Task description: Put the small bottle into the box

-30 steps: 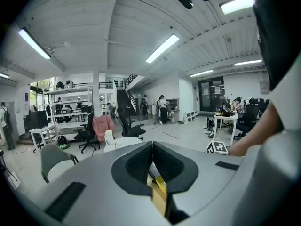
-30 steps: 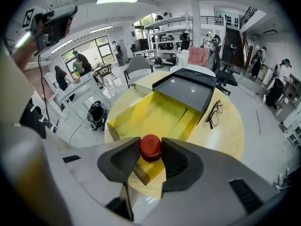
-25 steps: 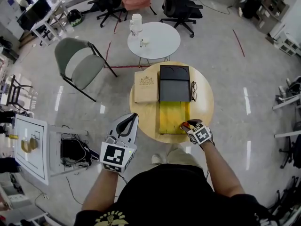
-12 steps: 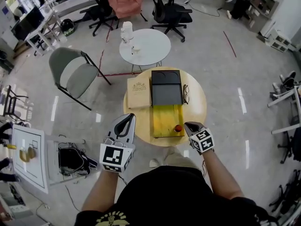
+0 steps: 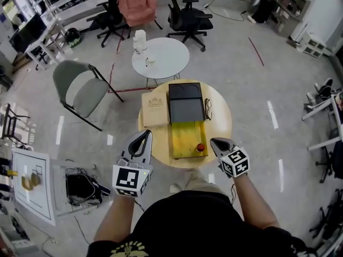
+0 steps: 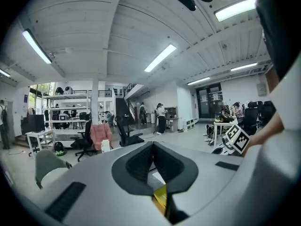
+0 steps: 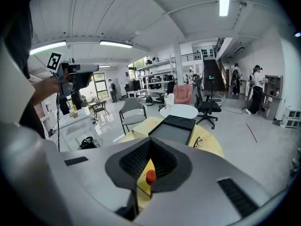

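Note:
The small bottle with its red cap stands in the yellow-lined open box on the round wooden table. My right gripper hangs just right of the box near the table's front edge, shut and empty. In the right gripper view the red cap shows below the closed jaws of the right gripper. My left gripper hovers off the table's left front edge, shut with nothing in it. In the left gripper view, the left gripper shows a sliver of the yellow box beneath its jaws.
A black tray and a tan lid lie behind the box, with glasses to their right. Beyond stand a white round table, a grey folding chair and several office chairs.
My right gripper has left the bottle in the yellow box and drawn back toward me, right of the box. The left gripper has hardly moved.

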The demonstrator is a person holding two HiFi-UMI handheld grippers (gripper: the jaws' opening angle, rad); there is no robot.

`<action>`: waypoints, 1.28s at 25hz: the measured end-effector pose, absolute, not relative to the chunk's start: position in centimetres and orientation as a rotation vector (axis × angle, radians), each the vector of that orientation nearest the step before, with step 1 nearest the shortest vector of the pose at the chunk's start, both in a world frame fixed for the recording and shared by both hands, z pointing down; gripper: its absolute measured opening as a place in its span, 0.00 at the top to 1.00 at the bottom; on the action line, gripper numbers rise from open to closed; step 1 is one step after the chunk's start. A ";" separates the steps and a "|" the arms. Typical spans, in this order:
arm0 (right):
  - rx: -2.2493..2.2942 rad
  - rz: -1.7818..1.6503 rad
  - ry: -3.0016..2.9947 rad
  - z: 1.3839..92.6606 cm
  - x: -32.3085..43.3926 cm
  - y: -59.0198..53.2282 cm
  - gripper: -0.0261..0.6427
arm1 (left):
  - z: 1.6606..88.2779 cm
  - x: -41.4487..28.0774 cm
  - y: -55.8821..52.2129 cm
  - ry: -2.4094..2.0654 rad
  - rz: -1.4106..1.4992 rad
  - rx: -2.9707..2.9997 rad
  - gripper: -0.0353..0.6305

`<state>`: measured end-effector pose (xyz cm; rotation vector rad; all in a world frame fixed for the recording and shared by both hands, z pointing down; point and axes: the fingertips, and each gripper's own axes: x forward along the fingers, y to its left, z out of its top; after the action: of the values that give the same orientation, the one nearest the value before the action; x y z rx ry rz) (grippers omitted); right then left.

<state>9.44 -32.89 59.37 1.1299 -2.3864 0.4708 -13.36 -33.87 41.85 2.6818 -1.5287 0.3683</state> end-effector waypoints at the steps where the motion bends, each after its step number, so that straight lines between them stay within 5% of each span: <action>1: 1.136 0.464 -2.396 58.8 9.5 -32.9 0.94 | 41.8 -13.7 -33.9 -1.541 0.367 2.675 0.92; 32: 1.197 0.191 -2.623 40.9 6.4 -29.7 0.94 | 41.3 -17.4 -29.9 -1.578 0.350 2.640 0.92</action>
<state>6.37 -29.69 40.93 1.1965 -2.6232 0.1910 -17.44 -29.89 41.29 2.6396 -1.5782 0.3500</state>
